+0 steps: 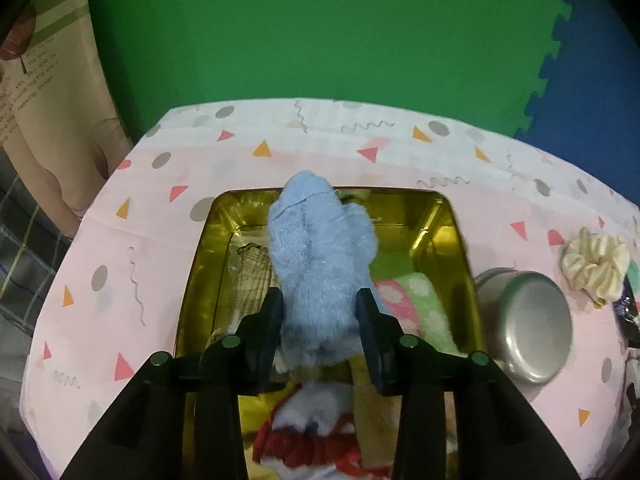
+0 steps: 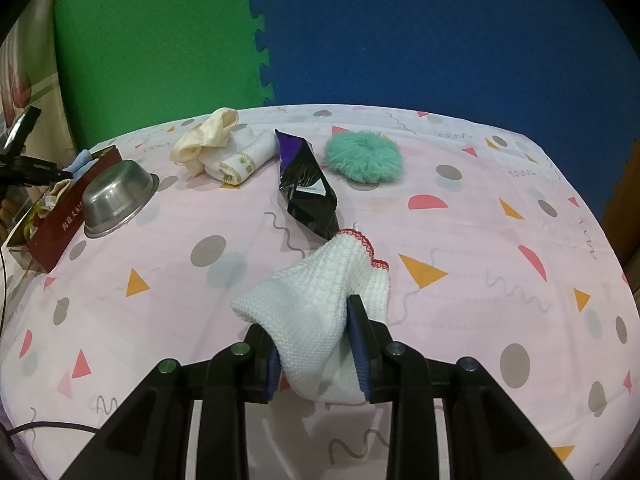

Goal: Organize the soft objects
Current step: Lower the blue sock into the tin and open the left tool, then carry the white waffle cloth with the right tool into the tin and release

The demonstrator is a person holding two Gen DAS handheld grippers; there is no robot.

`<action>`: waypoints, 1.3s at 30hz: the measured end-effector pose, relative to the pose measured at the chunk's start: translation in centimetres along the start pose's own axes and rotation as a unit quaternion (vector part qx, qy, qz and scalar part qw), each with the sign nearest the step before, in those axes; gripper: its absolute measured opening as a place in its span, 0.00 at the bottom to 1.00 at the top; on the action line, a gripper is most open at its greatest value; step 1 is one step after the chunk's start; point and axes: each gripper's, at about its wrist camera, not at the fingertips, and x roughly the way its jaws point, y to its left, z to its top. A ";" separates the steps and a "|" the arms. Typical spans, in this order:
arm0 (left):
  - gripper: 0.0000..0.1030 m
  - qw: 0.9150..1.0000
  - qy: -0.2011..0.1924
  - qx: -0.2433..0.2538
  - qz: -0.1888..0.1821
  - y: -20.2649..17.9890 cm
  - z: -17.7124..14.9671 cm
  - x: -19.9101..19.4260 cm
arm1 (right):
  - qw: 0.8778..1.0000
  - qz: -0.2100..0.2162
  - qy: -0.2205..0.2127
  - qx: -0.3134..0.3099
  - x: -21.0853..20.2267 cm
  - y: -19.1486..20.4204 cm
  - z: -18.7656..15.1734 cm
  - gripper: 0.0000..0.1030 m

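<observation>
A gold-lined tin box [image 1: 436, 216] sits on the patterned tabletop [image 1: 120, 280], its outside dark red in the right wrist view. A fluffy blue plush [image 1: 320, 256] lies across the box's middle, its far end reaching over the 12 o'clock rim. Around it in the box are a pink-and-green dotted cloth [image 1: 412, 300] at 3 o'clock, a beige printed piece [image 1: 252, 276] at 9 o'clock, and a white and red cloth [image 1: 316, 436] at 6 o'clock. The left gripper [image 1: 320, 316] has its fingers apart on either side of the plush; whether they still touch the fur I cannot tell.

An upturned steel bowl [image 2: 116, 198] stands just beside the box at its 3 o'clock side. Farther that way lie a cream scrunchie [image 2: 204, 138] touching rolled white towels [image 2: 240, 156], a black foil packet [image 2: 306, 186] and a teal fluffy scrunchie [image 2: 362, 156].

The right gripper [image 2: 314, 344] has its fingers clamped on a white knitted cloth with red trim [image 2: 320, 280], whose far edge droops toward the packet at 12 o'clock.
</observation>
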 end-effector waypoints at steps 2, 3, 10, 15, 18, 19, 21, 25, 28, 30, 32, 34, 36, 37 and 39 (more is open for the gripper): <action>0.40 1.000 -0.011 0.009 0.003 -0.4 -0.5 -1.1 | 1.000 0.001 0.000 0.001 0.0 0.0 0.0 0.29; 0.41 1.000 -0.022 0.012 0.005 -0.6 -1.0 -2.0 | 1.000 0.002 0.000 0.001 0.0 -0.1 0.0 0.29; 0.48 0.998 -0.056 0.013 0.021 -1.2 -4.0 -5.4 | 1.000 0.001 -0.001 0.002 -0.1 -0.1 0.0 0.28; 0.55 0.997 -0.064 0.016 0.031 -1.3 -5.9 -6.3 | 1.000 -0.006 -0.003 -0.004 -0.3 0.1 0.0 0.27; 0.57 0.998 -0.058 0.011 0.024 -0.8 -6.9 -6.3 | 1.000 -0.012 0.001 -0.007 -0.3 0.3 0.1 0.27; 0.57 0.998 -0.055 0.008 0.024 -0.7 -7.1 -6.3 | 1.000 -0.013 0.002 -0.007 -0.3 0.3 0.1 0.27; 0.58 0.998 -0.054 -0.002 0.024 -0.3 -7.6 -6.3 | 1.000 -0.019 0.005 -0.009 -0.3 0.5 0.2 0.27; 0.59 0.998 -0.052 -0.020 0.027 0.6 -8.7 -6.6 | 1.000 -0.023 0.011 -0.008 -0.4 1.0 0.5 0.27; 0.60 0.998 -0.054 -0.032 0.024 1.3 -9.5 -7.0 | 1.000 -0.020 0.013 -0.003 -0.8 1.5 0.9 0.27; 0.61 0.997 -0.054 -0.045 0.018 1.9 -10.2 -7.3 | 1.000 -0.019 0.012 -0.009 -1.0 2.2 1.3 0.27; 0.61 0.997 -0.053 -0.051 0.013 2.3 -10.6 -7.4 | 1.000 -0.014 0.011 -0.015 -1.2 3.1 1.6 0.27; 0.62 0.997 -0.053 -0.054 0.017 2.6 -10.7 -7.5 | 1.000 -0.006 0.012 -0.018 -1.3 3.9 1.9 0.27; 0.62 0.996 -0.059 -0.057 0.024 2.9 -10.6 -7.7 | 1.000 0.004 0.013 -0.022 -1.3 4.9 2.3 0.27; 0.62 0.996 -0.062 -0.059 0.021 3.1 -10.6 -7.8 | 1.000 0.010 0.014 -0.026 -1.4 5.5 2.5 0.27; 0.63 0.996 -0.061 -0.065 0.018 3.4 -10.6 -7.8 | 0.999 0.017 0.014 -0.032 -1.5 6.5 2.8 0.27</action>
